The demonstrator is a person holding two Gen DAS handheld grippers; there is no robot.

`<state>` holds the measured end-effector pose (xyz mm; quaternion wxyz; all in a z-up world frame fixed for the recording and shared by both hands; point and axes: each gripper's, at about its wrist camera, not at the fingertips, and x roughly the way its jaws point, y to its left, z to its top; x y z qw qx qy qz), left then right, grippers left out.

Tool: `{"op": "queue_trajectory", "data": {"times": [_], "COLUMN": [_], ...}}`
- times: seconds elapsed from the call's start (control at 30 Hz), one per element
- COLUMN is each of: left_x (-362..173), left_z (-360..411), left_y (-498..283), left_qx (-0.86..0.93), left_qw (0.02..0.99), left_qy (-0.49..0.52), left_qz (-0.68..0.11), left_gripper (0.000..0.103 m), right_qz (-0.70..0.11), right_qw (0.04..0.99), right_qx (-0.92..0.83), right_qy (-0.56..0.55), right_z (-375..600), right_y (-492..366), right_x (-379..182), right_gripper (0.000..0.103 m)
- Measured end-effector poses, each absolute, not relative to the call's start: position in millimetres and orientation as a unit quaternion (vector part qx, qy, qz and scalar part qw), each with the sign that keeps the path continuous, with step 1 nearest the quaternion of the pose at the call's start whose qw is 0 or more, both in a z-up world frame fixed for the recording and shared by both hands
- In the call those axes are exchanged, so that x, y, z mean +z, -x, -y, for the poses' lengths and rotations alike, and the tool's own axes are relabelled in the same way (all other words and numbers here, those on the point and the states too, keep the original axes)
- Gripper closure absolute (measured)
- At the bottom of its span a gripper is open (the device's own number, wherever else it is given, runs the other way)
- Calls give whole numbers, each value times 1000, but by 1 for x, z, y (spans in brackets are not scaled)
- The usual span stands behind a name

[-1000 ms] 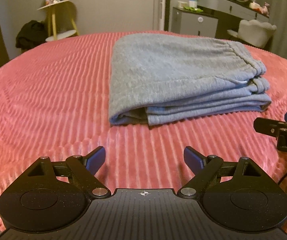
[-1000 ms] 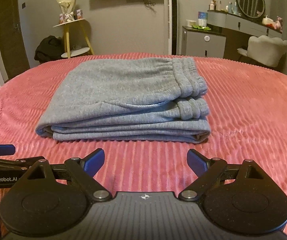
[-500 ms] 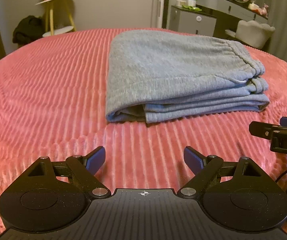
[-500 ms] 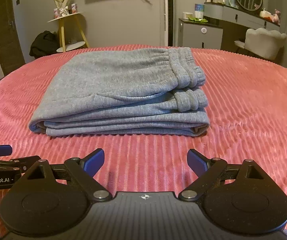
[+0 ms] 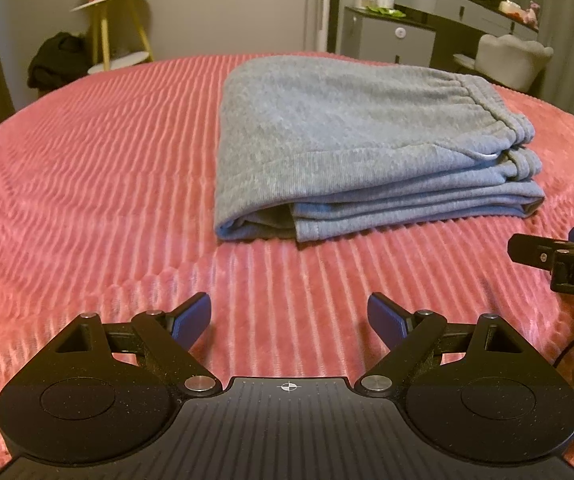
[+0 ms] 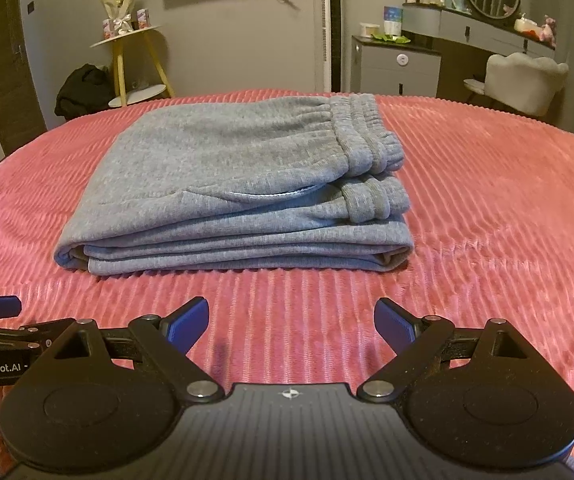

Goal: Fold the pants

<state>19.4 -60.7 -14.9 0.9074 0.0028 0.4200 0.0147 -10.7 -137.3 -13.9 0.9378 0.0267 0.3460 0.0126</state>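
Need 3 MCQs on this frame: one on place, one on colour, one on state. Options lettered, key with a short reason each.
1. Where do the grey pants lie?
A. on the pink bedspread
B. on the chair
C. on the floor

2. What colour are the pads of the right hand-held gripper?
A. red
B. blue
C. white

3. What state is the left hand-held gripper in?
A. shut on the pants
B. shut, holding nothing
C. open, holding nothing

Key:
1 A, the folded stack rests on the ribbed bedspread.
2 B, both pads show blue.
3 C, its pads stand wide apart with only bedspread between them.
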Motion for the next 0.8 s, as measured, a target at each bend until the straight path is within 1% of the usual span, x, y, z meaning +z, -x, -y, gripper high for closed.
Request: {"op": "queue_trajectory", "data": {"times": [0.8], "left_x": [-17], "left_z": [60], "left_y": [-20], "left_qx": [14], "left_qw": [905], "left_qy": [-7], "left_qz": [-424], "left_gripper": [13], "right_qz": [-346], "right_qw": [938], "right_qx": [12], "right_qy": [-28], "right_z": [139], "right_y": [10], "right_x": [-14], "right_gripper": [13]}}
